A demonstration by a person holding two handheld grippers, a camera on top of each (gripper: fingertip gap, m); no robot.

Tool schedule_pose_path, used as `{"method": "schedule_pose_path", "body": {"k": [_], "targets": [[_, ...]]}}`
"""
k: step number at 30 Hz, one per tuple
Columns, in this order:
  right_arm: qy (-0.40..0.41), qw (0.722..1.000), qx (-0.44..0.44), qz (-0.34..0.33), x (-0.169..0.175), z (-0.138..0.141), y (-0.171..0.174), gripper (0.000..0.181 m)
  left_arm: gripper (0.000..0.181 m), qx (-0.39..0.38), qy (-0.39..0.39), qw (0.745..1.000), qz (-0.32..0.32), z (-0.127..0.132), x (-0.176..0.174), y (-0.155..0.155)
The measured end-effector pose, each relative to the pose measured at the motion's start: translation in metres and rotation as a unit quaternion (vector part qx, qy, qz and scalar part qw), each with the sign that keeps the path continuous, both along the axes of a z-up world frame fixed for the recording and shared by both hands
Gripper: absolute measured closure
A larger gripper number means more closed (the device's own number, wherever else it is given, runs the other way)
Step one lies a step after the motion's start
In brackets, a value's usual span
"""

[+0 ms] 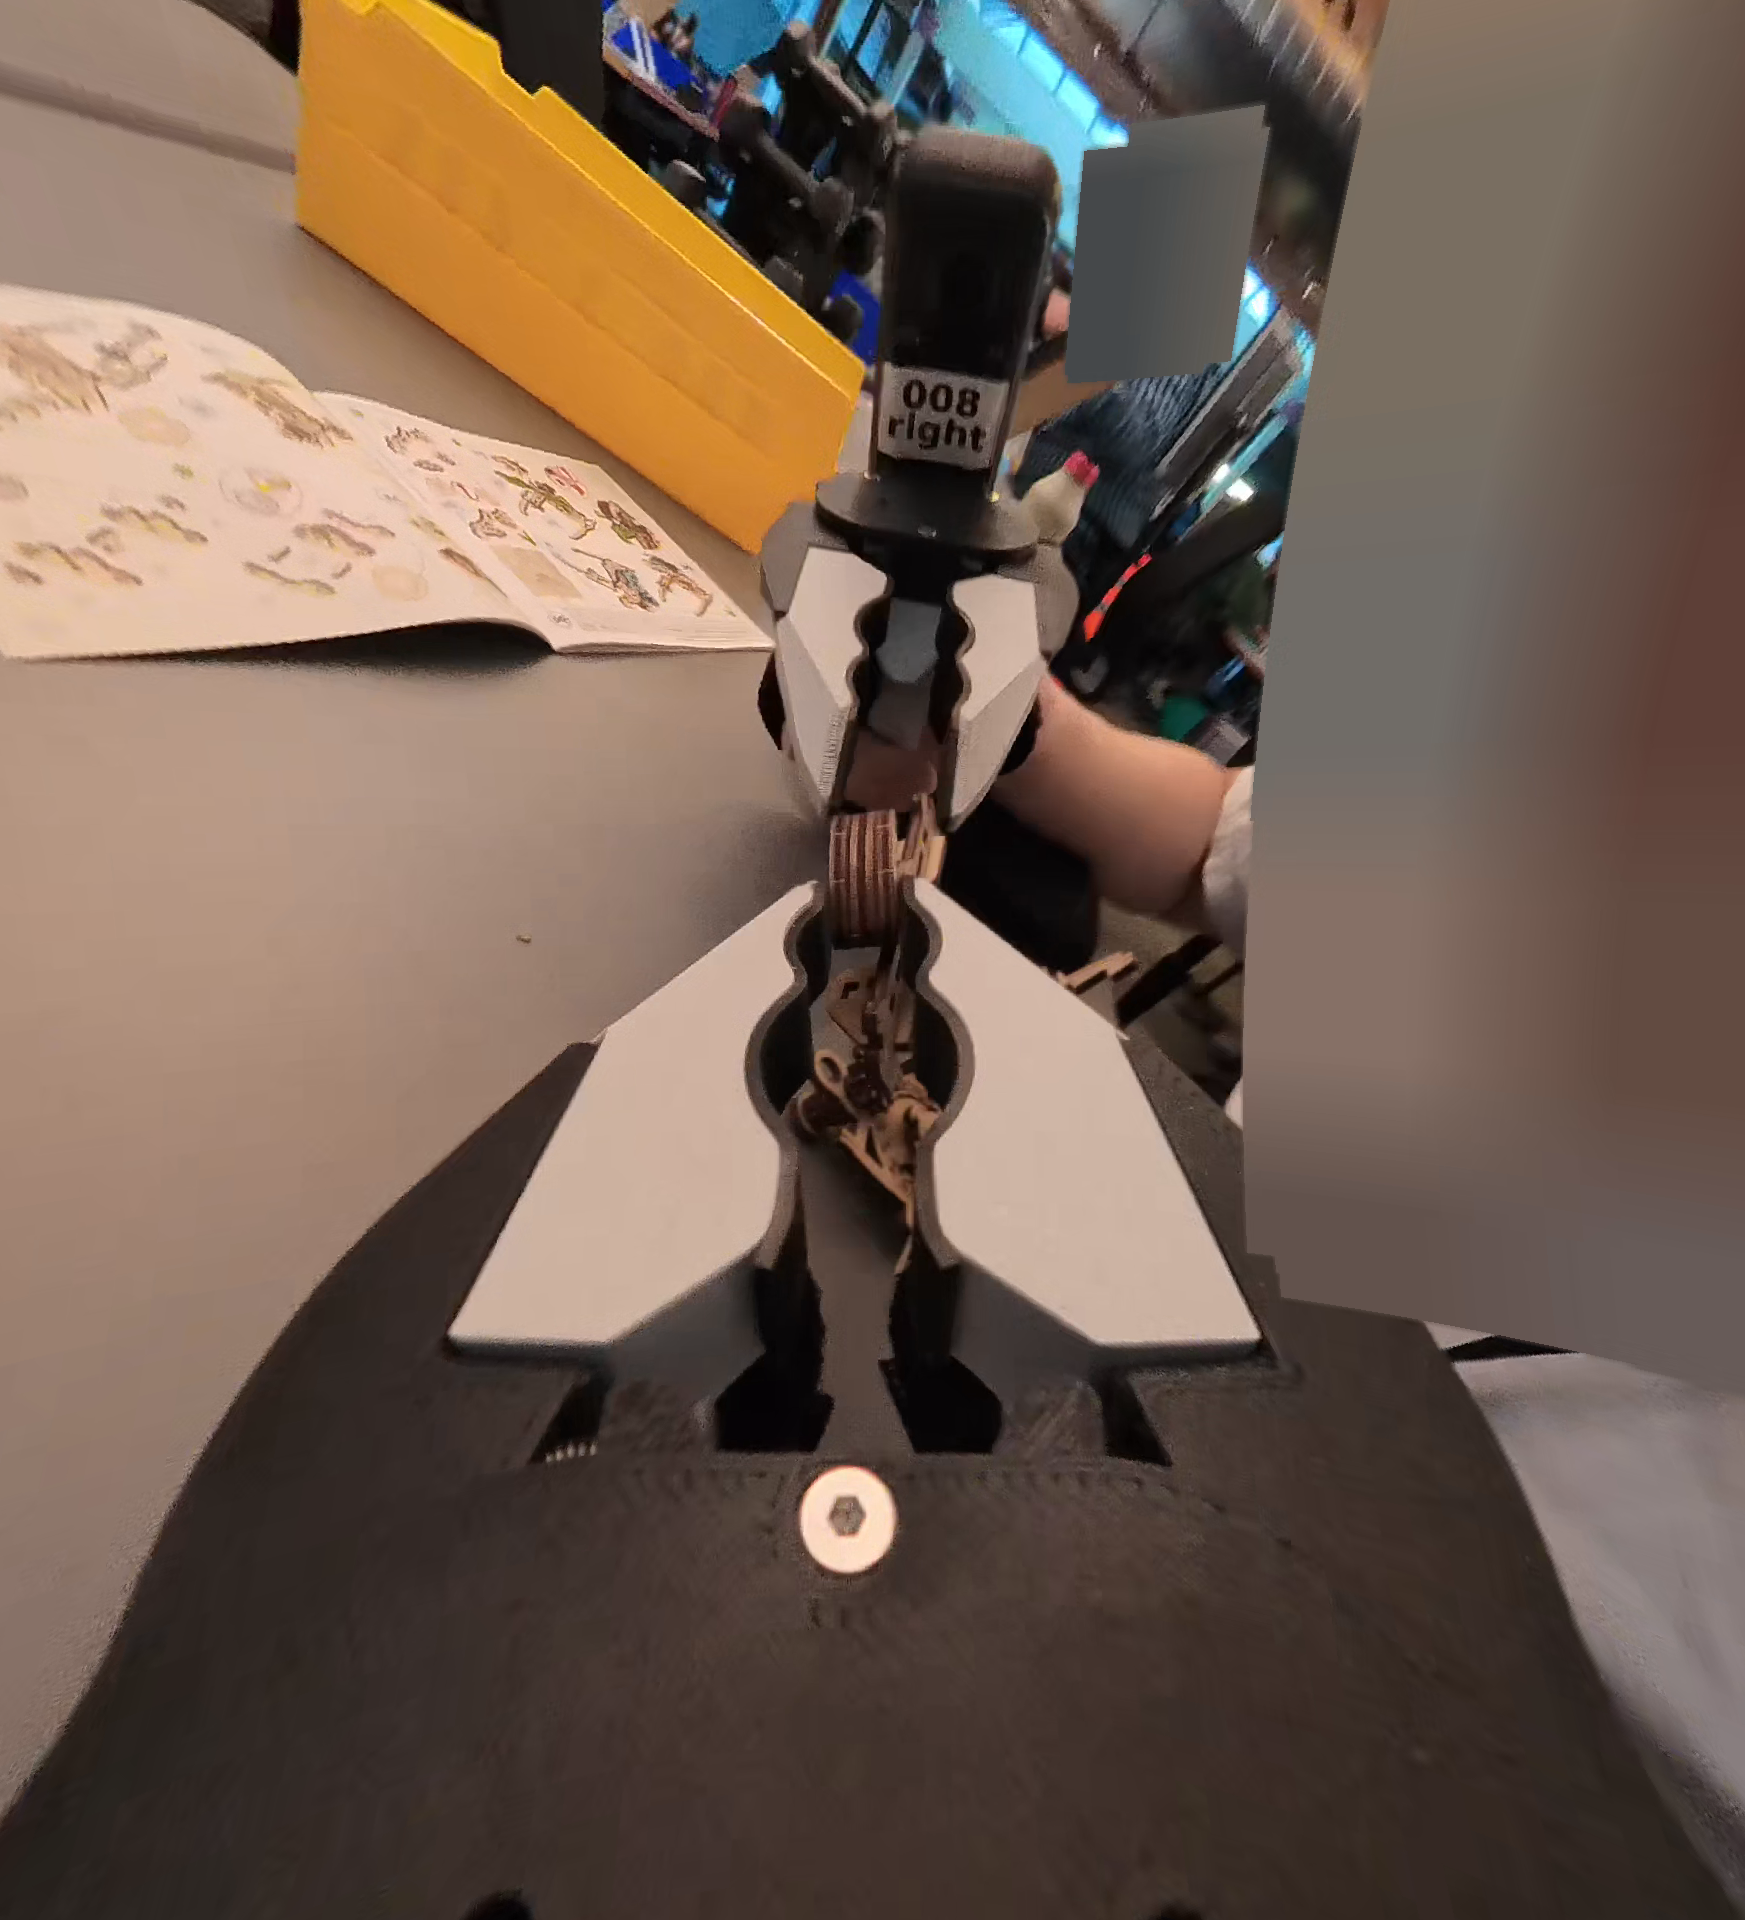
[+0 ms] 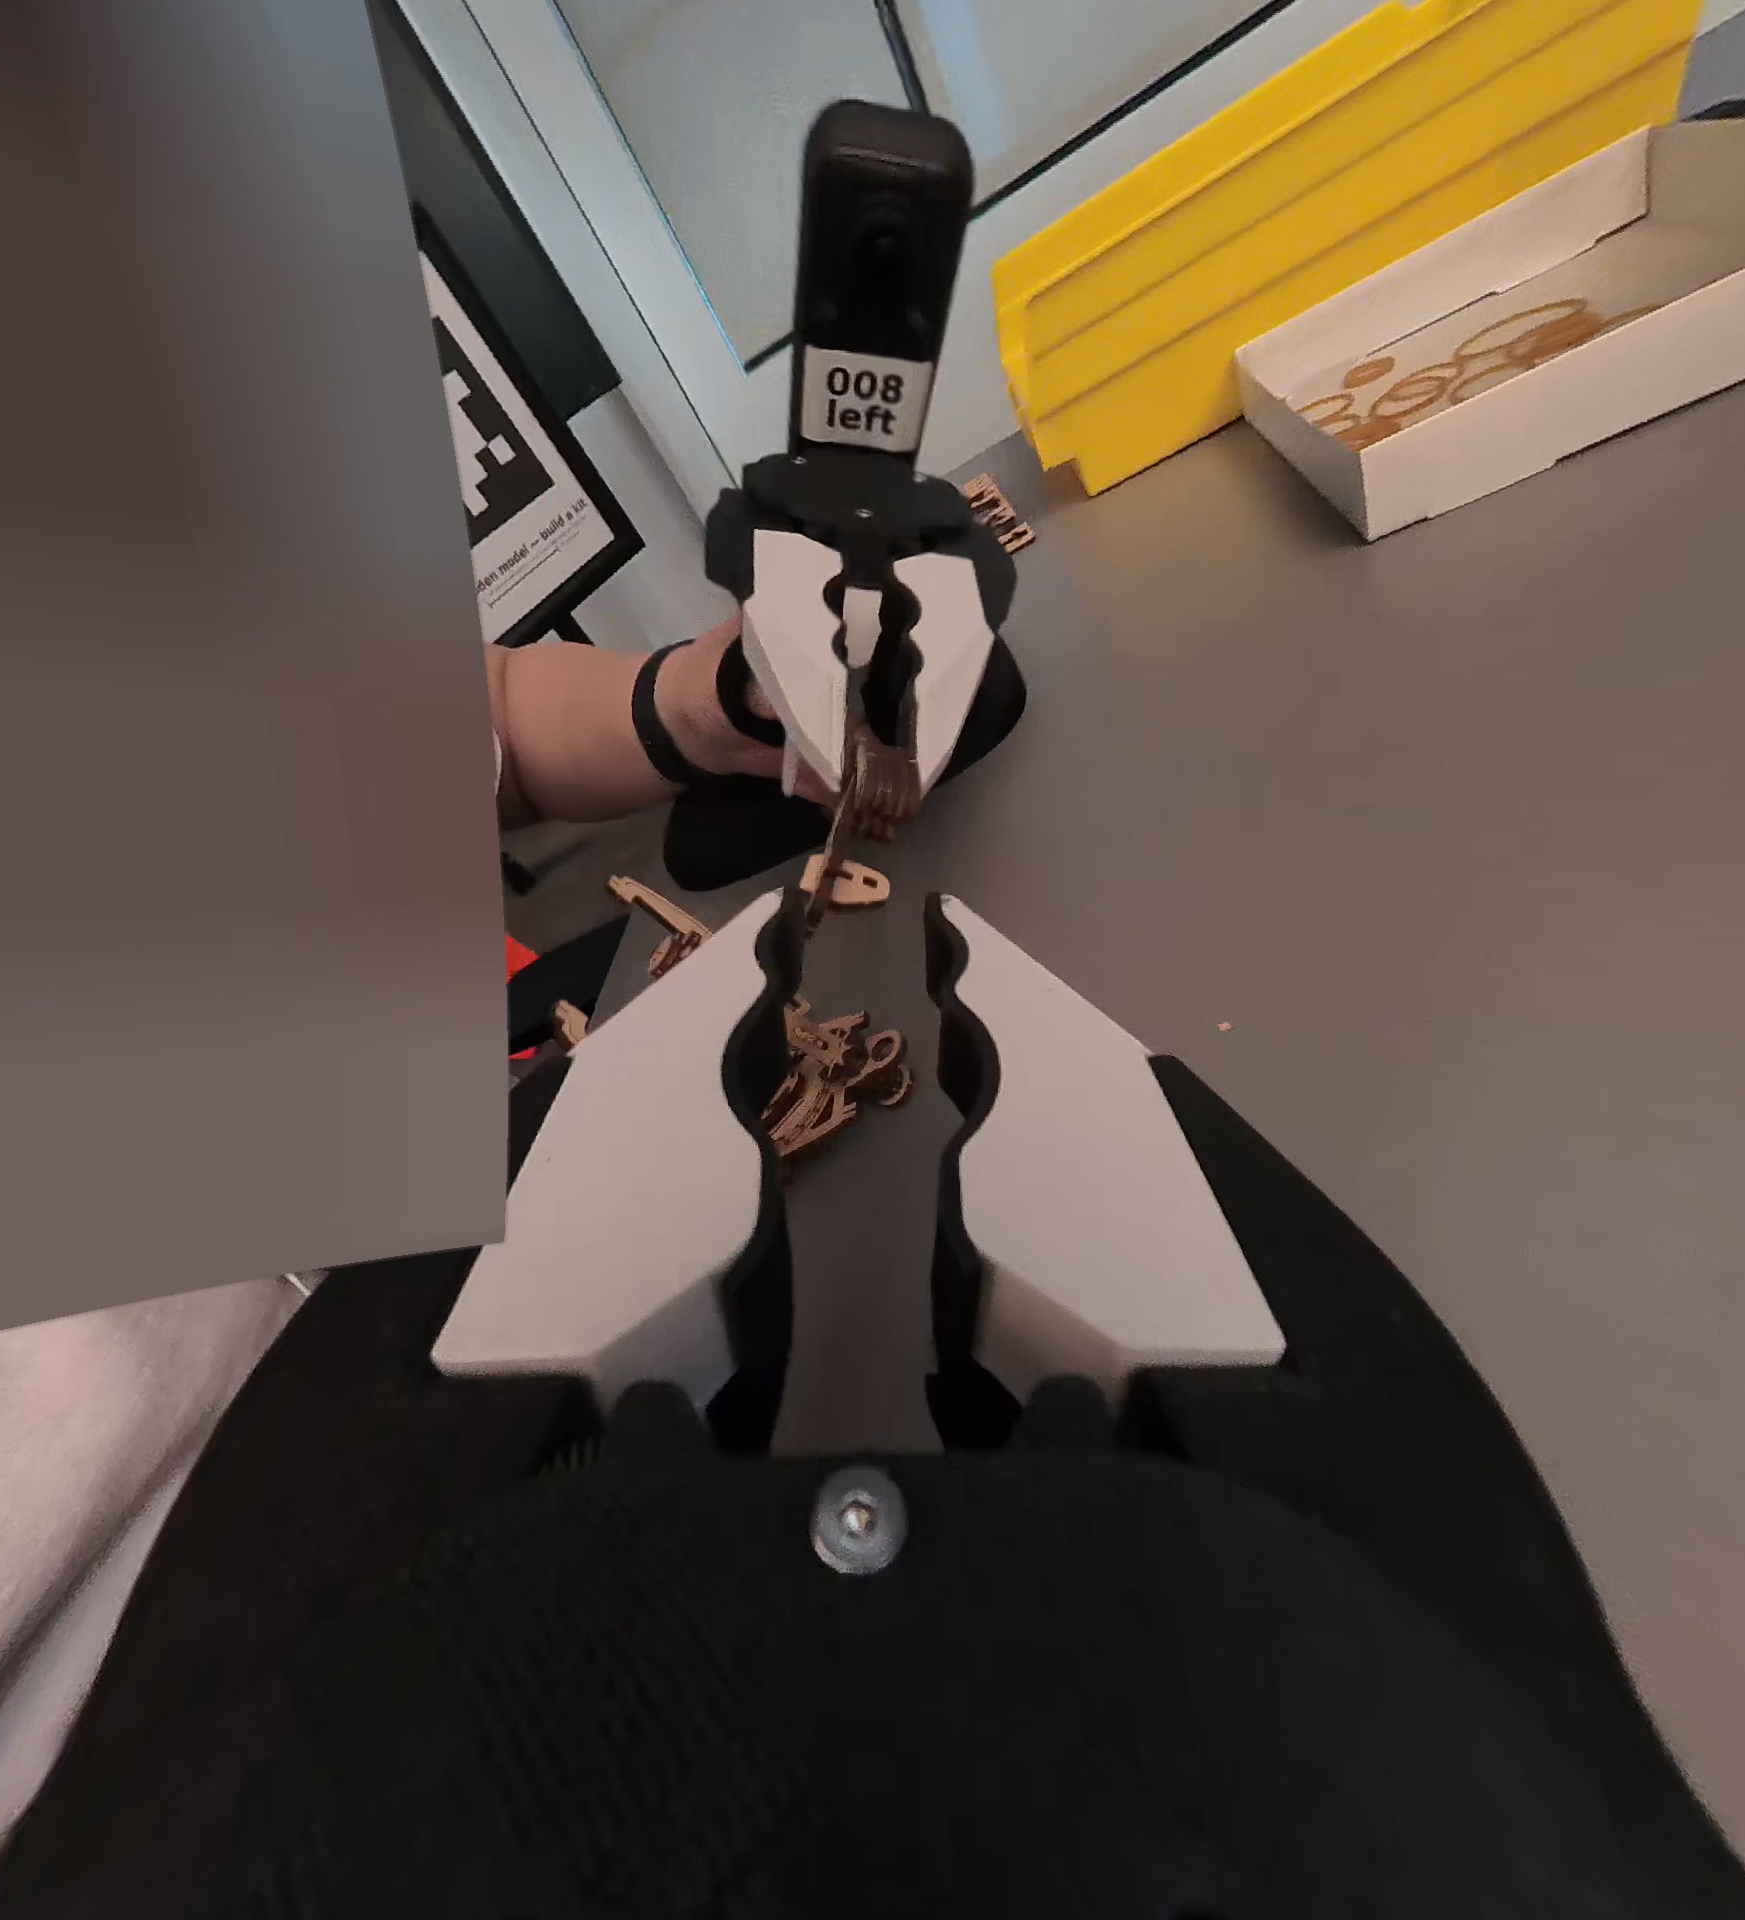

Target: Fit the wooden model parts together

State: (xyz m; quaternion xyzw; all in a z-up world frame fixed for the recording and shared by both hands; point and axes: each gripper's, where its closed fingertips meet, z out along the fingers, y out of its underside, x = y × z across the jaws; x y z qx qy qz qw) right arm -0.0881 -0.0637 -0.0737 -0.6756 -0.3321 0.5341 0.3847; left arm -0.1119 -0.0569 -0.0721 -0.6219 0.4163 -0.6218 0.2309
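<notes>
Left tool (image 1: 863,904), clamped on stacked wooden discs (image 1: 860,878) above tabletop (image 1: 328,883); right tool (image 2: 863,914), apart: close on flat part (image 2: 842,885), align squarely, press gently.

Lettered labels (image 1: 935,416): left tool (image 1: 863,914), right tool (image 1: 889,805)

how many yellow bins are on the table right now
1. The yellow bin sits at the far edge of the grey table, beside the white cardboard tray of wooden rings; the left wrist view shows it beyond the open instruction booklet.
</notes>
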Motion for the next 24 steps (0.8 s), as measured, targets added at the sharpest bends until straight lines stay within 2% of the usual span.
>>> {"method": "schedule_pose_path", "body": {"k": [4,8,12,15,18,21,22,24], "targets": [[-0.004,1.000,-0.007,-0.007,0.005,-0.003,0.001,0.160,0.172,-0.058,0.010,0.998,-0.011,-0.003,0.000,0.004],[-0.001,0.999,-0.045,-0.008,0.006,-0.004,0.004,0.159,0.172,-0.106,0.071,0.991,-0.049,-0.020,0.005,-0.009],[0.001,0.996,-0.092,0.013,-0.002,-0.001,0.005,0.153,0.172,-0.121,0.084,0.987,-0.066,-0.024,0.010,-0.014],[-0.058,0.993,-0.097,0.021,-0.008,-0.013,0.005,0.149,0.172,-0.133,0.097,0.983,-0.076,-0.027,0.012,-0.020],[-0.084,0.987,-0.127,0.060,-0.019,-0.020,-0.004,0.147,0.171,-0.144,0.091,0.982,-0.079,-0.025,0.012,-0.022],[-0.115,0.981,-0.130,0.082,-0.026,-0.031,-0.010,0.150,0.171,-0.142,0.090,0.982,-0.082,-0.024,0.010,-0.025],[-0.105,0.981,-0.129,0.102,-0.028,-0.028,-0.016,0.166,0.172,-0.140,0.096,0.982,-0.082,-0.026,0.009,-0.026],[-0.092,0.979,-0.131,0.122,-0.030,-0.024,-0.022,0.168,0.172,-0.151,0.090,0.979,-0.102,-0.023,0.006,-0.032]]}}
